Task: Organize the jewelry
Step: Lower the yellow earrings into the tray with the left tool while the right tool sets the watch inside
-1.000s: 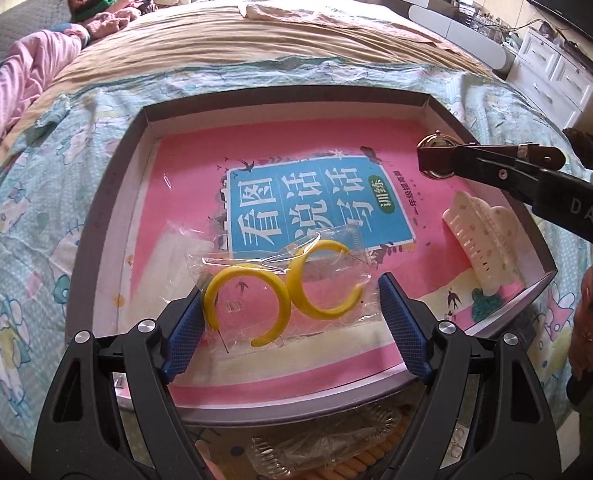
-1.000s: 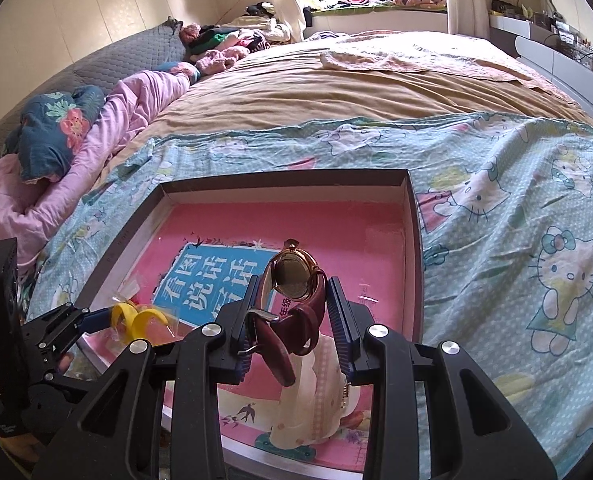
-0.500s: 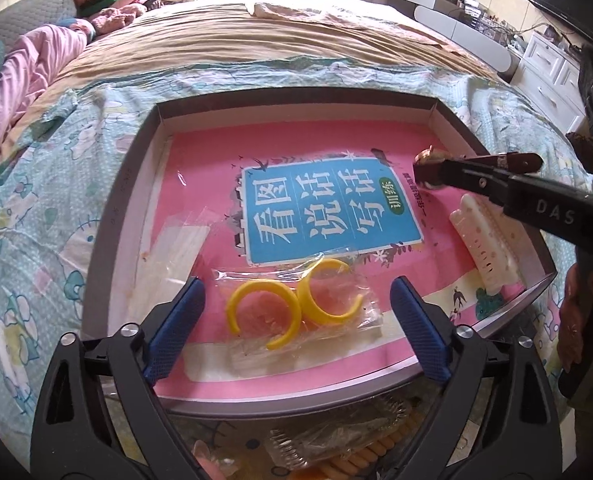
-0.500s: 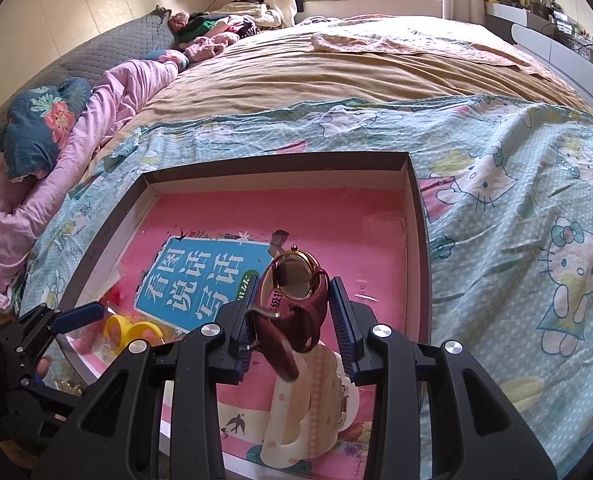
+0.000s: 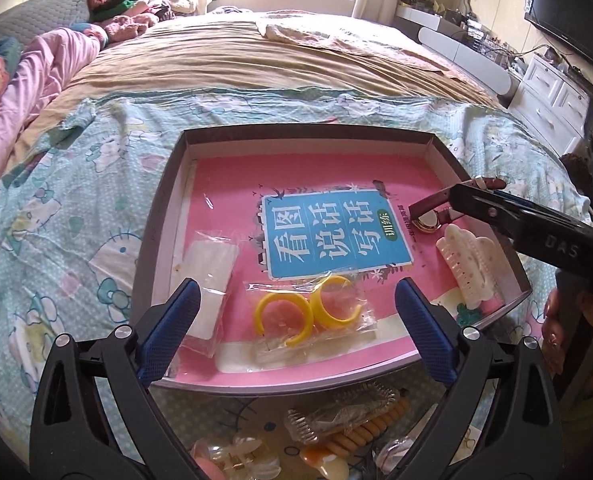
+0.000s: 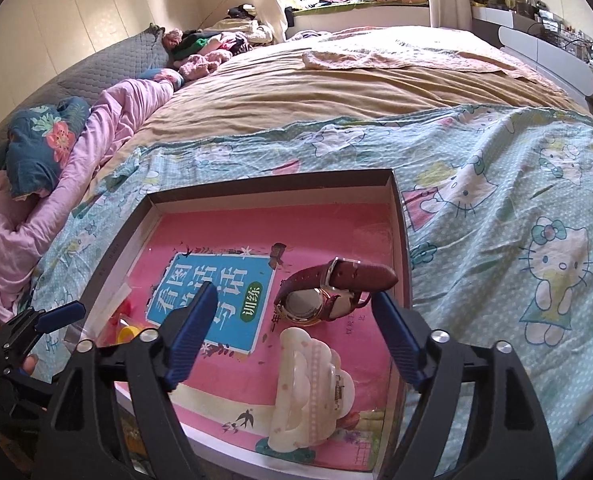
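A shallow dark box (image 5: 158,216) with a pink book cover as its floor lies on the bed. In it are a clear bag with two yellow hoop earrings (image 5: 306,314), a cream claw hair clip (image 5: 470,266) and a maroon-strap watch (image 6: 328,292). The watch lies on the box floor beside the clip (image 6: 310,392), free of the pads. My right gripper (image 6: 292,332) is open, with the watch lying just beyond its tips. My left gripper (image 5: 296,328) is open, its blue pads either side of the earring bag, at the box's near edge.
A flat clear packet (image 5: 208,276) lies at the box's left side. A heap of hair clips and accessories (image 5: 348,428) sits on the Hello Kitty sheet (image 6: 516,208) just in front of the box. Pink bedding and clothes are piled at the left.
My right gripper has opened and let the watch down onto the box floor beside the claw clip. My left gripper has drawn back from the earring bag.
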Motion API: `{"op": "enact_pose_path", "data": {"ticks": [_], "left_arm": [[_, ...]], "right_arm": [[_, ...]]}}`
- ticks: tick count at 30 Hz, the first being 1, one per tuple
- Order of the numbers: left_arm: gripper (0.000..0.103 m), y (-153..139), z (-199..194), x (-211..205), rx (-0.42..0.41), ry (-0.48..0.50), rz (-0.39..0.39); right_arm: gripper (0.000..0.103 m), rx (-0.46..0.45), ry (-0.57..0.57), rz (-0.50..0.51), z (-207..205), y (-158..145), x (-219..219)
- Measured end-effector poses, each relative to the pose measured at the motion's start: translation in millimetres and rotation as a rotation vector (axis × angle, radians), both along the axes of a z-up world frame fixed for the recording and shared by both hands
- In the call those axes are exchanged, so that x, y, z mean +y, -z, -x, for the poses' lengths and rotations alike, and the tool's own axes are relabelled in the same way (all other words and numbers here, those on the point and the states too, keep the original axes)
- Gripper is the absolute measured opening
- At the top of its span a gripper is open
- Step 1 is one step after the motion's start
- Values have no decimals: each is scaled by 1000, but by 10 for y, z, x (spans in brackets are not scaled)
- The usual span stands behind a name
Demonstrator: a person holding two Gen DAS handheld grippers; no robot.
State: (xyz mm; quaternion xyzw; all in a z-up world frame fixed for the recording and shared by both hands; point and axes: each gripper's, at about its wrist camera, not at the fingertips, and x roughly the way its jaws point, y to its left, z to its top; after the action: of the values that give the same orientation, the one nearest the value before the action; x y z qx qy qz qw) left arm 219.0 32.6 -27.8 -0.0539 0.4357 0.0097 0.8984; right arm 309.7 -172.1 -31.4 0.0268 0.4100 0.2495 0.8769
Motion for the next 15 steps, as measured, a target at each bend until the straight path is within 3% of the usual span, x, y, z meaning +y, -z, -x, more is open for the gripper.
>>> {"op": "enact_pose_path", "data": {"ticks": [15], "left_arm": [[93, -129, 107, 55, -18, -10, 11]], "right_arm": [[88, -32, 7, -54, 260, -229, -154]]}}
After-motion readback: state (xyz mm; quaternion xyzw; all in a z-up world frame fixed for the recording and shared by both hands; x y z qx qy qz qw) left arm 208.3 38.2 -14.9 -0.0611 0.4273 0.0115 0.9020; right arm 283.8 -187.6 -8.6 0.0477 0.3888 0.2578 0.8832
